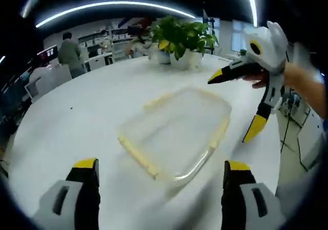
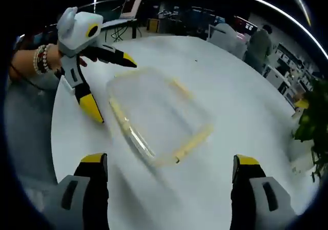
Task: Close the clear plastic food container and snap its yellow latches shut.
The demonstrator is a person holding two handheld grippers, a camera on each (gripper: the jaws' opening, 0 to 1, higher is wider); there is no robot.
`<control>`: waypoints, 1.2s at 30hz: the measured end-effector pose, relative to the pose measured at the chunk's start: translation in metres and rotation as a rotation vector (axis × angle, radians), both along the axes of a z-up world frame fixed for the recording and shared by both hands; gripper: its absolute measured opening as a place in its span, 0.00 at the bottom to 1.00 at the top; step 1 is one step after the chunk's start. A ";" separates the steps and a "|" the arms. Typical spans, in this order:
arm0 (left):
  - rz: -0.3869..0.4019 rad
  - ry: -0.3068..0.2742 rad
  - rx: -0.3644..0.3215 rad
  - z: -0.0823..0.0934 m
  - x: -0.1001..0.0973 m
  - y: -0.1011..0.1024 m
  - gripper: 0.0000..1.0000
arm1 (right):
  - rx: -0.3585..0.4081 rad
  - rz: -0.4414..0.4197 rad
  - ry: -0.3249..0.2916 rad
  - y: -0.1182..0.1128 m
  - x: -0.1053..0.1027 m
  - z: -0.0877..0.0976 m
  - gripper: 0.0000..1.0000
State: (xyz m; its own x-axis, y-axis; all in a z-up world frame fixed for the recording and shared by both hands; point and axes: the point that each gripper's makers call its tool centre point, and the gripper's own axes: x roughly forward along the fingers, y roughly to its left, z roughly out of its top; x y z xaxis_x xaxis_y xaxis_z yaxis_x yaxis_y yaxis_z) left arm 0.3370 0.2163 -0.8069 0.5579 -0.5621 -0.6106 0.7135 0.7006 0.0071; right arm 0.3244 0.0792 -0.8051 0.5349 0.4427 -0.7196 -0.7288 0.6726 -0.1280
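A clear plastic food container (image 1: 177,130) with yellow latches (image 1: 136,153) along its edges lies flat on the round white table (image 1: 77,117). The frames are too blurred to tell whether the latches are snapped down. My left gripper (image 1: 160,166) stands open just short of the container's near edge. My right gripper (image 1: 233,107) hovers open over its right side, one jaw above the far corner and one beside the edge. In the right gripper view the container (image 2: 159,115) lies ahead of my open right gripper (image 2: 170,161), and my left gripper (image 2: 113,89) is open at its left end.
A potted plant (image 1: 182,38) stands at the table's far side, also the plant (image 2: 312,122) at the right edge. A person (image 1: 69,53) stands by desks beyond the table. A hand with a bead bracelet (image 2: 38,58) holds the left gripper. The table edge (image 2: 56,138) runs close by.
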 end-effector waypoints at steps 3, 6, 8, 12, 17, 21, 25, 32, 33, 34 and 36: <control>-0.058 -0.021 0.030 -0.005 -0.005 -0.008 0.95 | 0.049 -0.005 0.053 0.006 -0.006 -0.013 0.97; -0.038 0.035 0.011 -0.012 -0.007 -0.009 0.97 | 0.090 -0.042 0.089 0.011 -0.008 -0.022 0.93; 0.015 0.084 -0.065 -0.010 -0.005 -0.011 0.94 | 0.097 -0.045 0.058 0.016 -0.003 -0.020 0.90; 0.008 0.029 -0.043 -0.005 0.004 -0.007 0.85 | 0.113 -0.006 0.005 0.031 0.002 -0.012 0.74; -0.039 -0.023 -0.022 0.000 0.003 -0.005 0.61 | 0.048 0.012 -0.066 0.032 0.005 -0.012 0.64; -0.021 -0.035 0.005 -0.002 0.007 0.001 0.56 | 0.070 -0.006 -0.083 0.036 0.011 -0.010 0.58; -0.002 -0.013 0.016 -0.005 0.011 0.012 0.55 | 0.079 -0.005 -0.090 0.046 0.013 -0.010 0.56; 0.026 0.000 0.092 -0.006 0.026 0.053 0.48 | 0.125 -0.014 -0.076 0.075 0.027 -0.008 0.43; 0.026 -0.001 0.095 -0.006 0.029 0.057 0.47 | 0.140 -0.027 -0.073 0.078 0.029 -0.007 0.42; 0.029 -0.004 0.104 -0.006 0.033 0.062 0.47 | 0.158 -0.034 -0.076 0.084 0.032 -0.007 0.40; 0.034 -0.003 0.127 -0.007 0.039 0.071 0.46 | 0.172 -0.034 -0.067 0.091 0.036 -0.010 0.35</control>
